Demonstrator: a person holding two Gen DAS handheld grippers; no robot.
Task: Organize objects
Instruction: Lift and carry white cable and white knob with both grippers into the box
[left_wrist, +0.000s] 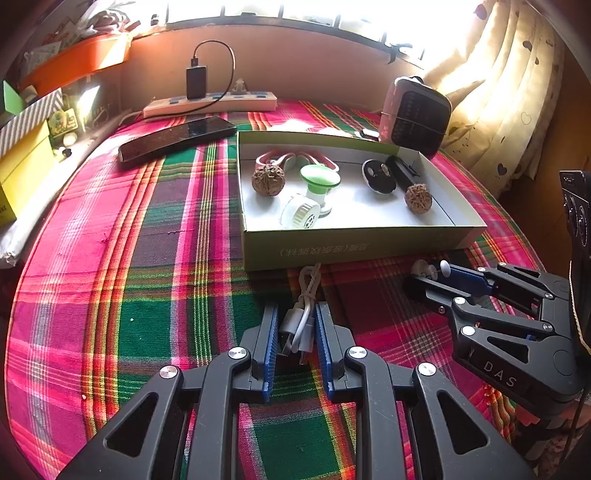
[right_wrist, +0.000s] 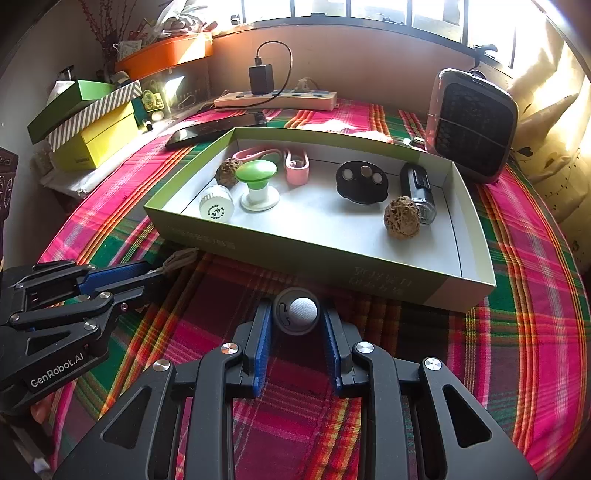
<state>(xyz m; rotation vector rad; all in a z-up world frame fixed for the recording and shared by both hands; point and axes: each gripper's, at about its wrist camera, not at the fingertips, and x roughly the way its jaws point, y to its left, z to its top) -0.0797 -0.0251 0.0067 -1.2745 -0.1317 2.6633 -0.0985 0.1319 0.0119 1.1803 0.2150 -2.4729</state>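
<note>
With 8 items already in the box (right_wrist: 332, 258), the left gripper (left_wrist: 295, 332) grasps the coiled cable (left_wrist: 301, 321) and the right gripper (right_wrist: 295, 325) pinches the round knob (right_wrist: 295, 312), both pieces not yet boxed.

Strong daylight pours through the window (right_wrist: 369, 11) at the back, blown out to white glare, while the plaid tablecloth (left_wrist: 147, 295) stays sharp and saturated, fisheye bending curves the edges, and corners fall dark.
</note>
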